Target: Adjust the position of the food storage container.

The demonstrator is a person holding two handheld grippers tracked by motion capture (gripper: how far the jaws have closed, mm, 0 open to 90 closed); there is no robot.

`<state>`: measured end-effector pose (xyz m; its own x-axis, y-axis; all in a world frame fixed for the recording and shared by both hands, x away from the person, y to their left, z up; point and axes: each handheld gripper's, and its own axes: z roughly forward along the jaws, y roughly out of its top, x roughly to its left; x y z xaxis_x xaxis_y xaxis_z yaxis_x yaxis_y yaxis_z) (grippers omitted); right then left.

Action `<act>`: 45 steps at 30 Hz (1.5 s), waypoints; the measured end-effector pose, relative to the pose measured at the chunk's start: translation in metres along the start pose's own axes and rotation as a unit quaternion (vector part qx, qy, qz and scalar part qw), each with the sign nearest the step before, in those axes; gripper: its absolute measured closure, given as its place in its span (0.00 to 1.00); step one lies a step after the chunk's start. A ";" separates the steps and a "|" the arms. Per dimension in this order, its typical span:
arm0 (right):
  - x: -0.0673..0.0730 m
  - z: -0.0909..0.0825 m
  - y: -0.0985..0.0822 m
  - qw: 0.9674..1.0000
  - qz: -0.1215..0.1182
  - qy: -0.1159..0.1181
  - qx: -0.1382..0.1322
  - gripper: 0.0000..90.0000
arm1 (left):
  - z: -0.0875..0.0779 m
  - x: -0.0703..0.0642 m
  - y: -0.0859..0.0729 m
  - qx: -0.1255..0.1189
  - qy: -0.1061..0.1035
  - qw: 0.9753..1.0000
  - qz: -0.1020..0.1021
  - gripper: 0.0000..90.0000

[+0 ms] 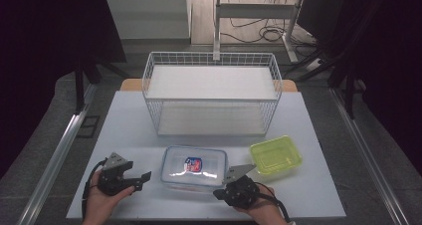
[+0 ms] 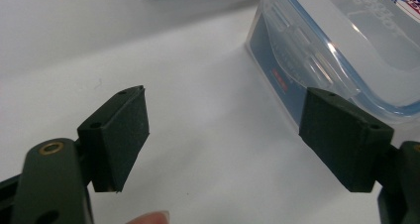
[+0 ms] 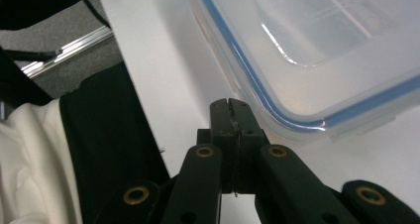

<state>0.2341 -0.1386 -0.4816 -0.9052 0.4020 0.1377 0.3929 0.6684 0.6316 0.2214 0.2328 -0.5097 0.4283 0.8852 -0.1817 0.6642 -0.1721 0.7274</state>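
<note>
A clear box point(image 1: 194, 168) has blue trim and a red-blue label; the tub point(image 1: 275, 155) is yellow-green.

The clear lidded box point(image 2: 346, 40) runs off the top and right edges in the left gripper view, and its printed label point(image 1: 193, 164) is too small to read in the high view. The person's forearms are cut off by the bottom edge there.

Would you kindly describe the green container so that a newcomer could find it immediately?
Start at the white wire basket standing at the table's far side. Just in front of its right corner sits the green container, lidless and translucent lime, unlike the clear blue-rimmed lidded box beside it.
</note>
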 end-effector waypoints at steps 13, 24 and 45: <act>-0.017 0.001 -0.008 0.999 0.034 -0.022 -0.015 0.99 | 0.002 -0.002 0.000 0.001 0.000 1.000 -0.002 0.20; -0.023 -0.040 -0.001 0.993 0.063 -0.055 -0.087 0.99 | 0.002 -0.007 -0.002 0.001 -0.016 1.000 -0.004 0.20; -0.053 -0.058 -0.006 0.975 0.157 -0.086 -0.134 0.31 | -0.003 -0.015 0.014 -0.007 -0.084 0.996 -0.040 0.10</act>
<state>0.2703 -0.1998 -0.4481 -0.6975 0.6748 0.2412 0.5695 0.3177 0.7581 0.2222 0.2182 -0.4945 0.4722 0.8107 -0.3463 0.6916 -0.0971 0.7157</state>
